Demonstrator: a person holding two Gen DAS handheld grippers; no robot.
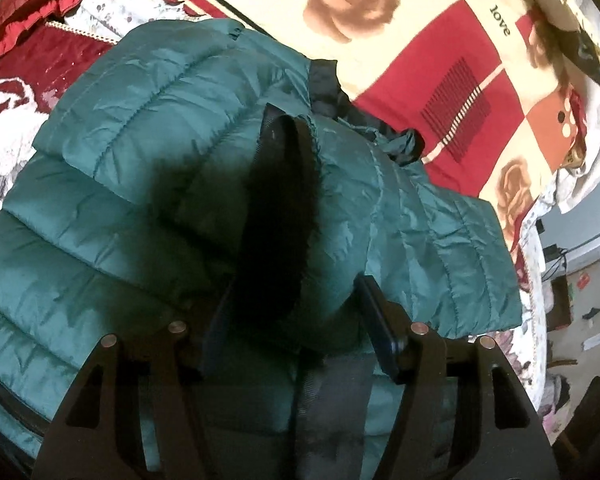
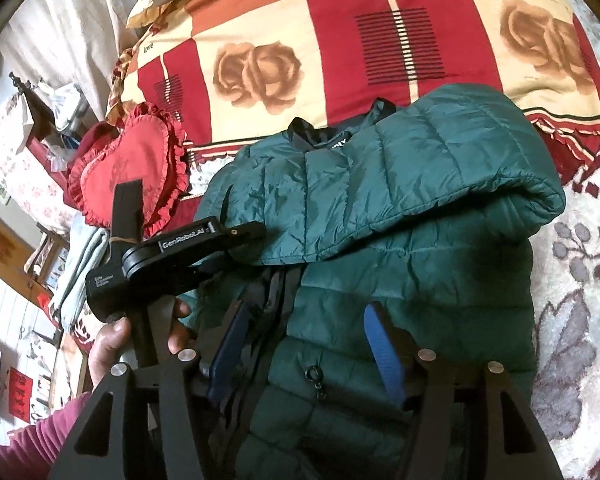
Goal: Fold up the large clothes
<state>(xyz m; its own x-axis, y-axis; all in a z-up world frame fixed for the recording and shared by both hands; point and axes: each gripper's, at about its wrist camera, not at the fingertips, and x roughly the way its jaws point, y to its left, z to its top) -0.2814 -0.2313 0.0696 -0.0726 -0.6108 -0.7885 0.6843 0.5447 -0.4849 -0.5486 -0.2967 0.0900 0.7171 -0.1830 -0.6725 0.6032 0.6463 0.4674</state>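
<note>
While the one green puffer jacket (image 2: 400, 208) lies folded on the bed (image 2: 572, 264), your right gripper (image 2: 304, 344) stands wide over its zipper (image 2: 260, 320); your left gripper (image 1: 296, 312) straddles a dark flap (image 1: 276, 208), grip unclear. One heart-shaped red cushion (image 2: 132, 168) lies beside it.

The puffy green jacket (image 2: 400, 208) lies on the bed (partly folded), one sleeve laid across its front.

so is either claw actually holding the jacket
Cannot be told: the teal jacket bulges between both claws' pads, left claw at the folded-over edge, right claw by the zipper.
</note>
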